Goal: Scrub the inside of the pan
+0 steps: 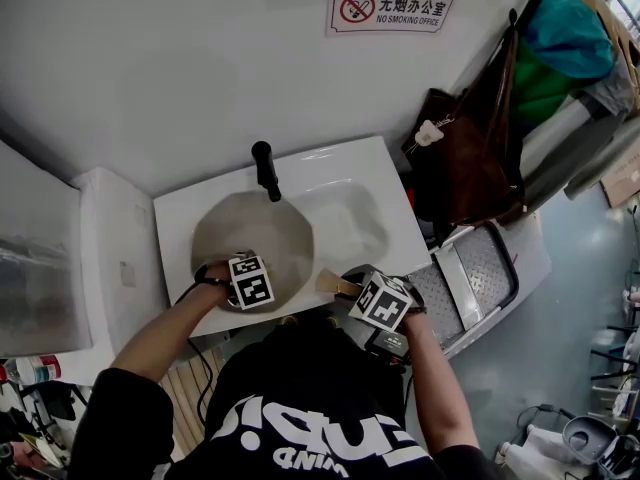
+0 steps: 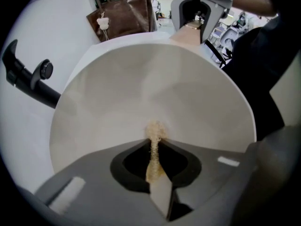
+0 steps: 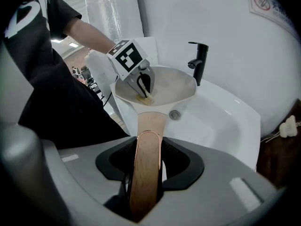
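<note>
A pale, cream-lined pan rests tilted in the white sink, its wooden handle pointing toward me. My right gripper is shut on that handle, which runs out between the jaws to the pan. My left gripper reaches down into the pan near its front rim. It is shut on a thin beige fibrous scrubber whose tip touches the pan's inner surface. From the right gripper view, the left gripper holds the scrubber against the pan's near inside wall.
A black faucet stands at the back of the sink, just beyond the pan's far rim. The drain lies to the right of the pan. A brown bag hangs at the right, and a white cabinet adjoins the sink's left side.
</note>
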Motion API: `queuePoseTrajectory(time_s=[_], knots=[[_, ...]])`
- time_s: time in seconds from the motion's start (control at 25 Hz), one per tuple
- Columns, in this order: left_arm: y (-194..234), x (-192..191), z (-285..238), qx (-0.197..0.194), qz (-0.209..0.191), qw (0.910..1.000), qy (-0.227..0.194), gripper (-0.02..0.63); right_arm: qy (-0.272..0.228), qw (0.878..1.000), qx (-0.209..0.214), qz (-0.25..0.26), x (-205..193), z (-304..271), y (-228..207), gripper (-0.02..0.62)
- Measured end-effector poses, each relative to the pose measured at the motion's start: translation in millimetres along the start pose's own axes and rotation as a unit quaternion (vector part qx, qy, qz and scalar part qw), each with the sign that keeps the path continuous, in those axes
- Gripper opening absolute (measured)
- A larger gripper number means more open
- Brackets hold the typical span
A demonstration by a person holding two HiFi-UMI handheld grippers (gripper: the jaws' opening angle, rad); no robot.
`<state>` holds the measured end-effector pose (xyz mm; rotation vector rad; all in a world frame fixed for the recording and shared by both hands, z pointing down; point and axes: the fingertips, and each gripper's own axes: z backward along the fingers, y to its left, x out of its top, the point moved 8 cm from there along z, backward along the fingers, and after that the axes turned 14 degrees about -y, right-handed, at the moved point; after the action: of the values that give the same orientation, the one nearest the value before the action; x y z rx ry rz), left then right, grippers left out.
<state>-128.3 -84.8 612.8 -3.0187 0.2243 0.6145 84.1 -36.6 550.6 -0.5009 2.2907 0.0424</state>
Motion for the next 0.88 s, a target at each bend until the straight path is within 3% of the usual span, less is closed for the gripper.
queuePoseTrajectory(time_s=[0.4,0.88], knots=[[6.1,34.8,-20.2,0.008,-0.012,0.9995,-0.028,0.037,-0.002,1.0,0.005,-0.01,-3.6,-3.8,-1.7,0.166],[52.9,40.4,-28.5,0.087,0.032,0.9948,-0.043,0.037,-0.005,1.0,0.008,-0.021,-9.7,-7.1,2.1,0.166]])
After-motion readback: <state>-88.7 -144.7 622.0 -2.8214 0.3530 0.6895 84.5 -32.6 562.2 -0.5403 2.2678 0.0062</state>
